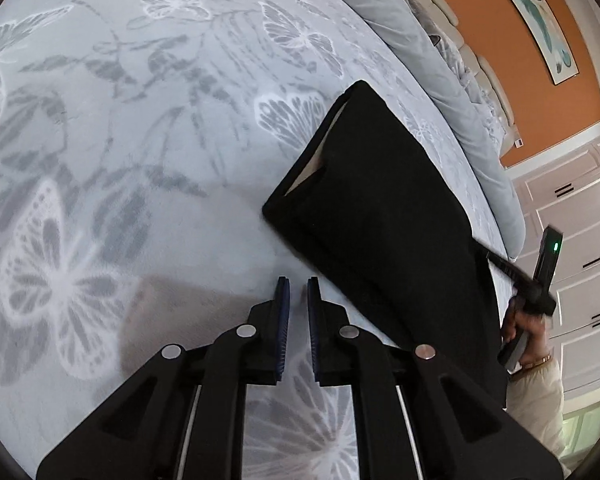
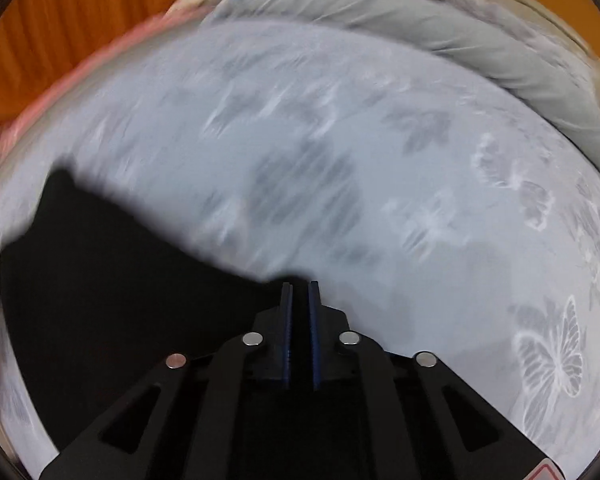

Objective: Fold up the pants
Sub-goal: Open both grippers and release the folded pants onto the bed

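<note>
Black pants [image 1: 384, 216] lie in a long folded strip on a bed [image 1: 140, 160] covered by a pale blue spread printed with white and grey butterflies. In the left wrist view, the waistband end shows a sliver of tan lining and points toward the middle of the bed, while the other end runs off toward the bed's edge on the right.

The left tongs [image 1: 298, 292] hang above bare bedspread just beside the near long edge of the pants, their blue-padded fingers [image 1: 282, 312] set a narrow gap apart with nothing between them.

At the far right of that view, the right tongs [image 1: 534, 294] and the hand [image 1: 528, 328] holding them appear at the bed's edge, next to the trailing end of the pants; motion blur hides how the tips meet the cloth there.

The right wrist view, itself smeared by motion, shows the right tongs [image 2: 300, 292] nearly pressed together, with dark fabric of the pants [image 2: 120, 280] filling the slot between the fingers and spreading away to the left over the bedspread [image 2: 380, 200].

A rolled grey duvet [image 1: 420, 64] lies along the far side of the bed. Behind it stand an orange wall [image 1: 520, 60] with a framed picture [image 1: 540, 20], and white panelled cupboards [image 1: 580, 220].
</note>
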Demonstrator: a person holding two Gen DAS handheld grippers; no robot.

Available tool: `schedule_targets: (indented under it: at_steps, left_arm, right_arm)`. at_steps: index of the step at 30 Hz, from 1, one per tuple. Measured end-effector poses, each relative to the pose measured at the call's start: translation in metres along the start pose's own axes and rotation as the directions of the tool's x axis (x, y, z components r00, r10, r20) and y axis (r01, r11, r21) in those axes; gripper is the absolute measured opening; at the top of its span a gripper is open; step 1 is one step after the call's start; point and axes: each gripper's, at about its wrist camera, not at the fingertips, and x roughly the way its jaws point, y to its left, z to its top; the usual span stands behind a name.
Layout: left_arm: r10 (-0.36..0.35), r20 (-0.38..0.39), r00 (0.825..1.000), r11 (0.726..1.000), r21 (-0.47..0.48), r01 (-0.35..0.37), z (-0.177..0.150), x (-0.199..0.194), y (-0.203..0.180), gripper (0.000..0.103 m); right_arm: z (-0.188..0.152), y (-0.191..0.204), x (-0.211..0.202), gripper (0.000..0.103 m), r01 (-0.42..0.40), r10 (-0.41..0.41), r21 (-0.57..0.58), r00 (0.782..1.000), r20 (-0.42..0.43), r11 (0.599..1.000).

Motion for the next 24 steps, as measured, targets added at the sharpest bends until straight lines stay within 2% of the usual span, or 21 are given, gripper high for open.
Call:
schedule_targets:
  at_steps: [1,2,3,5,6,8,10,11,12,13,14,15,16,17,18,20,22,24]
  left_arm:
    - [0.002,0.008,1.0,1.0,0.002,-0.002,-0.001,0.0,0.0,0.008]
    - [0.009,0.013,1.0,1.0,0.01,-0.01,-0.002,-0.001,-0.002,0.008]
    - [0.015,0.02,1.0,1.0,0.016,-0.015,-0.002,-0.001,-0.003,0.008]
    - [0.032,0.04,0.999,0.999,0.041,-0.033,-0.006,-0.011,-0.01,0.008]
    - [0.022,0.065,0.998,0.998,0.061,-0.026,-0.008,-0.021,-0.014,0.008]
    - [0.008,0.108,0.994,0.995,0.097,-0.018,-0.009,-0.038,-0.023,0.008]
    - [-0.025,0.162,0.987,0.992,0.123,0.005,-0.006,-0.054,-0.039,0.009]
    - [-0.04,0.165,0.986,0.992,0.124,0.02,-0.002,-0.054,-0.046,0.011]
    - [-0.056,0.157,0.986,0.992,0.124,0.037,0.003,-0.05,-0.053,0.018]
    - [-0.065,0.133,0.989,0.991,0.126,0.048,0.009,-0.035,-0.062,0.023]
    - [-0.03,0.113,0.993,0.992,0.126,0.016,0.013,-0.021,-0.065,0.035]
    - [0.023,0.098,0.995,0.992,0.124,-0.035,0.016,-0.007,-0.068,0.036]
    - [0.115,0.077,0.99,0.984,0.13,-0.125,0.017,0.014,-0.068,0.034]
    - [0.145,0.074,0.987,0.978,0.142,-0.154,0.017,0.024,-0.066,0.033]
    - [0.151,0.108,0.983,0.973,0.161,-0.167,0.014,0.022,-0.069,0.033]
    - [0.157,0.124,0.98,0.97,0.167,-0.177,0.011,0.008,-0.074,0.033]
    - [0.134,0.164,0.977,0.971,0.176,-0.162,0.004,-0.016,-0.08,0.033]
    - [0.12,0.203,0.972,0.965,0.207,-0.162,-0.003,-0.039,-0.093,0.035]
  right_arm:
    - [0.006,-0.017,0.004,0.0,0.033,-0.035,0.078,0.999,0.026,0.996]
    - [0.009,-0.03,0.007,0.0,0.097,-0.103,0.128,0.994,0.038,0.987]
    - [0.009,-0.037,0.008,0.0,0.108,-0.115,0.15,0.993,0.038,0.983]
    - [0.003,-0.048,-0.011,0.0,0.03,-0.055,0.23,0.993,0.101,0.973]
    - [-0.001,-0.047,-0.024,0.004,-0.001,-0.031,0.233,0.99,0.134,0.973]
    - [-0.019,-0.032,-0.053,0.004,-0.054,0.024,0.167,0.984,0.175,0.984]
    - [-0.034,-0.015,-0.054,0.001,-0.097,0.081,0.121,0.988,0.133,0.988]
    - [-0.039,-0.006,-0.042,0.0,-0.135,0.125,0.118,0.988,0.09,0.984]
    - [-0.04,0.0,-0.031,0.0,-0.138,0.131,0.116,0.989,0.063,0.984]
    - [-0.037,0.006,-0.013,0.0,-0.1,0.098,0.106,0.995,0.027,0.989]
    - [-0.031,0.008,0.011,0.0,-0.058,0.059,0.1,0.998,-0.005,0.993]
    - [-0.026,0.005,0.015,0.0,-0.063,0.06,0.125,0.998,0.021,0.99]
    - [-0.017,-0.001,0.015,0.0,-0.064,0.056,0.184,0.997,0.045,0.981]
    - [-0.011,-0.007,0.007,0.0,-0.065,0.053,0.247,0.997,0.054,0.967]
    - [-0.009,-0.009,-0.004,0.004,-0.07,0.049,0.28,0.995,0.084,0.957]
    - [-0.013,-0.012,-0.046,0.005,-0.098,0.055,0.271,0.985,0.162,0.958]
    - [-0.039,-0.017,-0.102,0.007,-0.028,-0.017,0.201,0.977,0.215,0.979]
    - [-0.083,-0.042,-0.153,0.014,0.002,-0.055,0.212,0.969,0.242,0.977]
